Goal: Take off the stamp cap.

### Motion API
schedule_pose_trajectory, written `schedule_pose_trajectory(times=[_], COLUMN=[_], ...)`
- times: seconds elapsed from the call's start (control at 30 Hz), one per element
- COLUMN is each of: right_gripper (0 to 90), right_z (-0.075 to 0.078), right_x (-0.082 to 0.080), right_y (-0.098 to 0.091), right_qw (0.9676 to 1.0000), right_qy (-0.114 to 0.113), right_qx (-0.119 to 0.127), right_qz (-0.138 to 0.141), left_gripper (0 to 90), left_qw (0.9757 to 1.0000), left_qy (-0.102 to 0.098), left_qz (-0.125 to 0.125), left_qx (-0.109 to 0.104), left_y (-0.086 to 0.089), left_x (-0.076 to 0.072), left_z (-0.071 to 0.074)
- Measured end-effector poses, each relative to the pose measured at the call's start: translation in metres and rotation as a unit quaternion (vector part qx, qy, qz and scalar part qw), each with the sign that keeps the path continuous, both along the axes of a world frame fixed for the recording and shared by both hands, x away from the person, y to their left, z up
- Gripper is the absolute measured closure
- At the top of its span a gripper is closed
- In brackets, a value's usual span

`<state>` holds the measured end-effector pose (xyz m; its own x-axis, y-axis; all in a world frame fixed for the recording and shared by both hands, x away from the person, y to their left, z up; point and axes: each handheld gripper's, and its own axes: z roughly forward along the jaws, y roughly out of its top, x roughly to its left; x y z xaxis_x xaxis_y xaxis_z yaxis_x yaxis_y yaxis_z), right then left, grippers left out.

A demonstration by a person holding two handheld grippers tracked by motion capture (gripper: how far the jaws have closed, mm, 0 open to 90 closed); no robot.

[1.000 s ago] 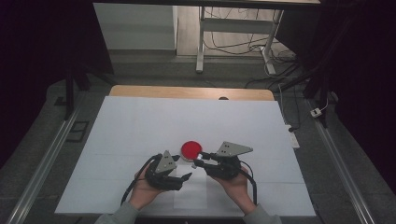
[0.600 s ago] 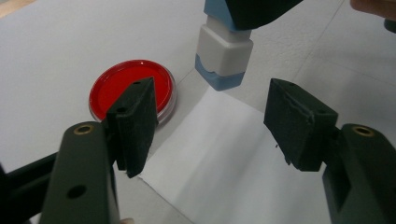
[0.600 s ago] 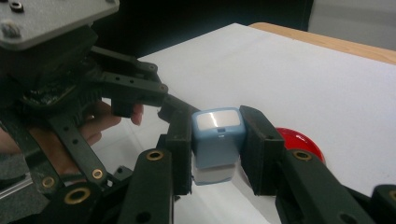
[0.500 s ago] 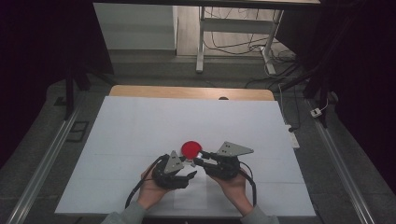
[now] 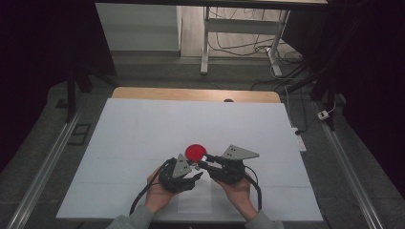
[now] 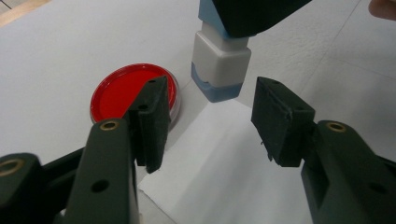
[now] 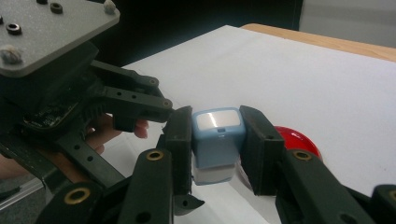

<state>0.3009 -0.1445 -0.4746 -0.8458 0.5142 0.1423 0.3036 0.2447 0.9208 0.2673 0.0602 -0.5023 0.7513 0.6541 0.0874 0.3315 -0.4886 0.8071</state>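
stamp (image 7: 217,140) between right claw (image 7: 218,149) pads, round dish (image 5: 195,152) just behind, paper sheet (image 6: 224,172) beneath

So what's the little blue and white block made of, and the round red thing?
The little block looks like smooth plastic: pale blue and white parts with rounded corners and a soft shine on its end. The right gripper is clamped on it. The round red thing seems to be a shallow clear plastic dish with glossy red inside; its see-through rim catches the light. Whether that red is paint, ink or a pad, I can't tell.

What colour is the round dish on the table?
Red; the round dish shows best in the left gripper view.
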Motion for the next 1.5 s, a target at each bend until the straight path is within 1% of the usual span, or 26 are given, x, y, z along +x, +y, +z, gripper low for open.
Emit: schedule_pose_trajectory(times=[0.17, 0.4, 0.67, 0.83, 1.13, 1.5], right_gripper=[65.9, 65.9, 65.8, 65.9, 65.9, 65.9], right_z=[-0.0006, -0.0020, -0.0029, -0.0031, -0.0046, -0.0048], right_x=[-0.0001, 0.0002, 0.0007, 0.0009, 0.0009, -0.0004], right_y=[-0.0001, -0.0001, -0.0011, -0.0015, 0.0000, 0.0016], right_qw=[1.0000, 0.9999, 0.9994, 0.9992, 0.9992, 0.9992], right_qy=[0.002, 0.007, 0.018, 0.021, 0.021, 0.021], right_qx=[0.003, 0.011, 0.025, 0.030, 0.028, 0.026], right_qz=[-0.004, -0.010, -0.017, -0.018, -0.016, -0.020], left_gripper=[50.4, 55.6, 61.3, 63.1, 67.3, 68.8], left_qw=[1.0000, 0.9999, 0.9999, 0.9998, 0.9997, 0.9994], left_qy=[-0.004, -0.009, -0.012, -0.013, -0.015, -0.020], left_qz=[0.003, 0.004, 0.006, 0.006, 0.006, 0.008], left_qx=[0.005, 0.007, 0.011, 0.013, 0.017, 0.026], left_y=[-0.0014, -0.0035, -0.0055, -0.0054, -0.0052, -0.0053], left_x=[0.0007, 0.0009, 0.0013, 0.0013, 0.0015, 0.0011], left_z=[-0.0010, -0.0017, -0.0031, -0.0035, -0.0043, -0.0053])
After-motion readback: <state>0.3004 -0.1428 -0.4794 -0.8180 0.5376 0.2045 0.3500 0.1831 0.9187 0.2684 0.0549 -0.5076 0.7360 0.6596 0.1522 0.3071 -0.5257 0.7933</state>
